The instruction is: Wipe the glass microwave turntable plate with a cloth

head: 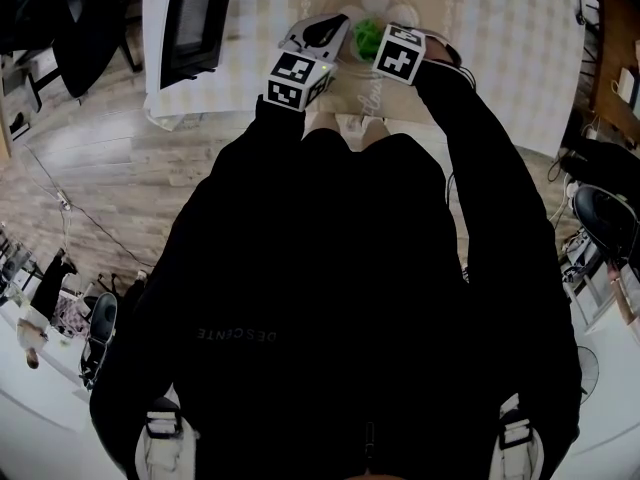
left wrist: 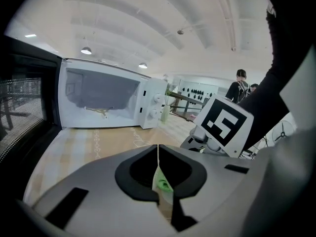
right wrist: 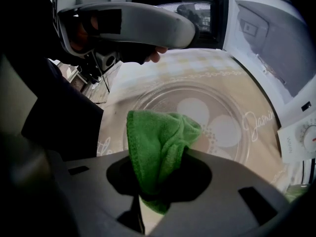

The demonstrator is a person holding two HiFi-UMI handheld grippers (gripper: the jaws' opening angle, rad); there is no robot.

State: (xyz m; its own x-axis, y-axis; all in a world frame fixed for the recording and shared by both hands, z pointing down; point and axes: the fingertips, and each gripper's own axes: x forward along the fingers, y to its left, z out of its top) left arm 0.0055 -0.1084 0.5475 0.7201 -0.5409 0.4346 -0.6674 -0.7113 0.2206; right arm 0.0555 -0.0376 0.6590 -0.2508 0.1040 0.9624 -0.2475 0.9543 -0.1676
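Microwave (left wrist: pixel 103 100) stands open and empty at the far left, its plate taken out for cleaning. Left gripper (left wrist: pixel 158 154) hangs above the table (right wrist: pixel 197 65), jaws pressed together on nothing, probably spare for now. Glass plate (right wrist: pixel 217 125) lies flat just to its right. Right gripper (right wrist: pixel 159 184) is clamped on a bunched green cloth (right wrist: pixel 158 137) over the plate, apparently ready to rub the glass.

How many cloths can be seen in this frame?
1: a green cloth clamped in the right gripper, in front of the glass turntable plate. The person's body hides part of the table, so others may be hidden.
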